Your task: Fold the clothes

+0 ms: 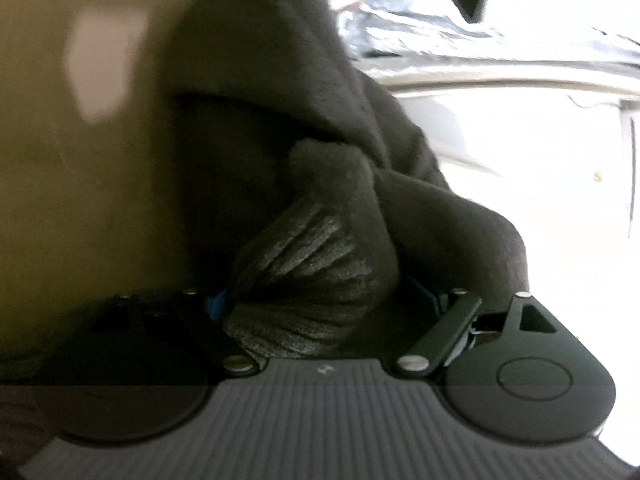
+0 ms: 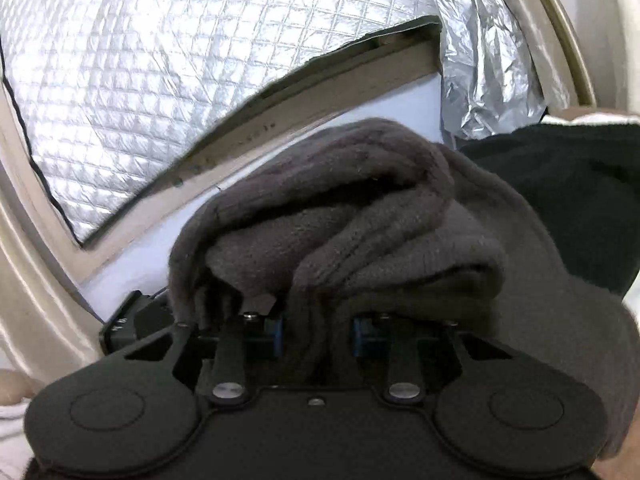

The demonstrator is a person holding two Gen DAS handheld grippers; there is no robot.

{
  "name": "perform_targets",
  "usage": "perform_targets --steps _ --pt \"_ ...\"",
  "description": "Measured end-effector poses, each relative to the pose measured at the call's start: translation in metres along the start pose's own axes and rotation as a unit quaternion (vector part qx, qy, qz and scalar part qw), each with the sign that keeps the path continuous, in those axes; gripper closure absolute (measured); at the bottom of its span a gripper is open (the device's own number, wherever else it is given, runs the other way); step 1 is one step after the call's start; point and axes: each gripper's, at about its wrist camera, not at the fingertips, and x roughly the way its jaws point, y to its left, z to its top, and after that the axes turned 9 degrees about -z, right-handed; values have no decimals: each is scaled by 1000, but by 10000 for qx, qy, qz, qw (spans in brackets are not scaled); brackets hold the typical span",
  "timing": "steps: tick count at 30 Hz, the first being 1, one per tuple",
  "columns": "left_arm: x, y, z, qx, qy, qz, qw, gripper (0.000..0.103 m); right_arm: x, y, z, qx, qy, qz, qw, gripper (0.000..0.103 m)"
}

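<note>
A dark grey knit sweater [image 1: 280, 120] rises in front of the left wrist camera, and its ribbed cuff [image 1: 304, 280] is bunched between the blue pads of my left gripper [image 1: 316, 300]. The jaws stand wide, filled from pad to pad by the cuff, and cloth hides the fingertips. In the right wrist view the same grey sweater [image 2: 360, 208] is heaped over my right gripper [image 2: 316, 320], whose blue pads [image 2: 276, 330] pinch a narrow fold of it. Cloth covers the fingers there too.
A silver quilted sheet [image 2: 140, 80] in a beige frame [image 2: 24, 240] fills the back, with crumpled foil [image 2: 492, 80] at the right. A black fabric [image 2: 568, 192] lies beyond the sweater. The left view has a beige surface [image 1: 80, 200] at left and glaring white at right.
</note>
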Motion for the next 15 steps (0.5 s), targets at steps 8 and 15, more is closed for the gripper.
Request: perform_targets --steps 8,15 --pt "11 4 -5 -44 -43 641 9979 11 2 -23 -12 589 49 -408 9974 32" --pt "19 7 -5 -256 332 -463 9980 11 9 -9 -12 610 138 -56 9980 47"
